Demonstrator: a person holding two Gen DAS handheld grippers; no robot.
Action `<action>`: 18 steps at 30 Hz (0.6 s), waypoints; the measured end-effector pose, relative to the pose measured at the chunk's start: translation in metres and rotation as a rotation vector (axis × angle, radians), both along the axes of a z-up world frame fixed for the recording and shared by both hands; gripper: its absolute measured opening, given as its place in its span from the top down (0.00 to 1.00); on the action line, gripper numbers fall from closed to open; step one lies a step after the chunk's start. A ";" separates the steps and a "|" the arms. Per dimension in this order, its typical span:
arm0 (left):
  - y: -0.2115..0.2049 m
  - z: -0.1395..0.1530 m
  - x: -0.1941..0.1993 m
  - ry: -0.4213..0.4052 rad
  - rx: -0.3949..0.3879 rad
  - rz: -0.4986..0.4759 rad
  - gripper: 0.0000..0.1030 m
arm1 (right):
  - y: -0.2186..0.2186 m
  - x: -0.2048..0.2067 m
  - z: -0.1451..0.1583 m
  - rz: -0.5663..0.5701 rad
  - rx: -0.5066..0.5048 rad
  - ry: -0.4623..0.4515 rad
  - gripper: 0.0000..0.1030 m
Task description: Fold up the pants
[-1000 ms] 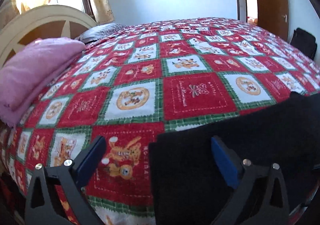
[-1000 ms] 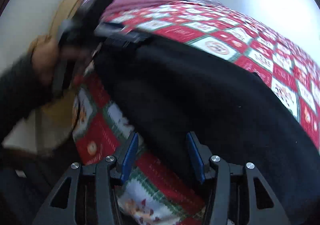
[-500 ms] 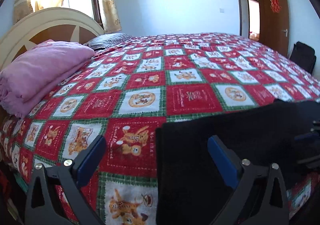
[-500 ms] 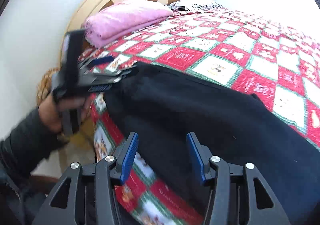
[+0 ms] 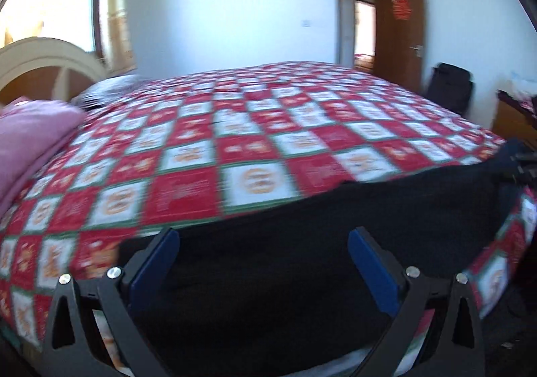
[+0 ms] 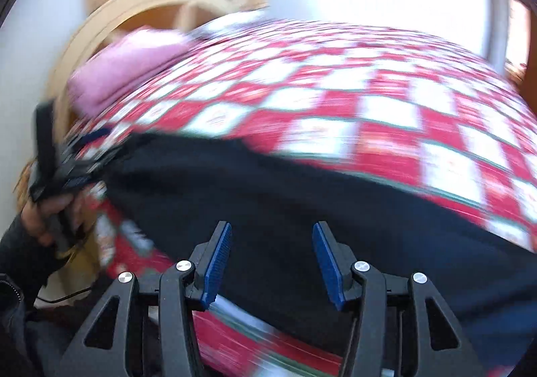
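The black pants (image 5: 302, 242) lie flat along the near edge of the bed with the red, white and green patchwork cover (image 5: 255, 142). My left gripper (image 5: 263, 263) is open, its blue pads over the left end of the pants. It also shows at the left of the right wrist view (image 6: 67, 169), held by a hand. My right gripper (image 6: 272, 259) is open above the other end of the pants (image 6: 302, 202). It appears at the right edge of the left wrist view (image 5: 523, 165). Neither gripper holds cloth.
A folded pink blanket (image 5: 30, 135) lies by the cream arched headboard (image 5: 50, 58). A grey pillow (image 5: 107, 88) sits behind it. An open brown door (image 5: 399, 28), a black chair (image 5: 449, 88) and a wooden cabinet (image 5: 513, 115) stand beyond the bed.
My left gripper has swung right so both pads now sit over the pants. My right gripper has turned right and moved further over the pants. Both views are motion-blurred.
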State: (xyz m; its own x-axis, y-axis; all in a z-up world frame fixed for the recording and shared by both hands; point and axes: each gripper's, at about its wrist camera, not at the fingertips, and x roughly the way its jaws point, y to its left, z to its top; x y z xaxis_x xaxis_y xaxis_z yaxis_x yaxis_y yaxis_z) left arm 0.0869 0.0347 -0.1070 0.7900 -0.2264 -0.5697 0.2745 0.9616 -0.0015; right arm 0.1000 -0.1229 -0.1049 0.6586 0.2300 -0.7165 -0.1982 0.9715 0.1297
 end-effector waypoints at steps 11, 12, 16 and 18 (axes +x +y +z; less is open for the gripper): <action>-0.114 -0.017 0.005 0.048 0.024 -0.280 0.00 | -0.315 -0.094 0.047 -0.737 0.139 0.034 0.49; -0.114 -0.024 0.008 0.066 0.027 -0.263 0.00 | -0.329 -0.096 0.046 -0.747 0.151 0.045 0.49; -0.103 -0.040 0.014 0.118 0.024 -0.218 0.00 | -0.359 -0.082 0.034 -0.700 0.204 0.092 0.49; -0.098 -0.046 0.017 0.138 0.014 -0.197 0.00 | -0.366 -0.072 0.027 -0.685 0.205 0.121 0.49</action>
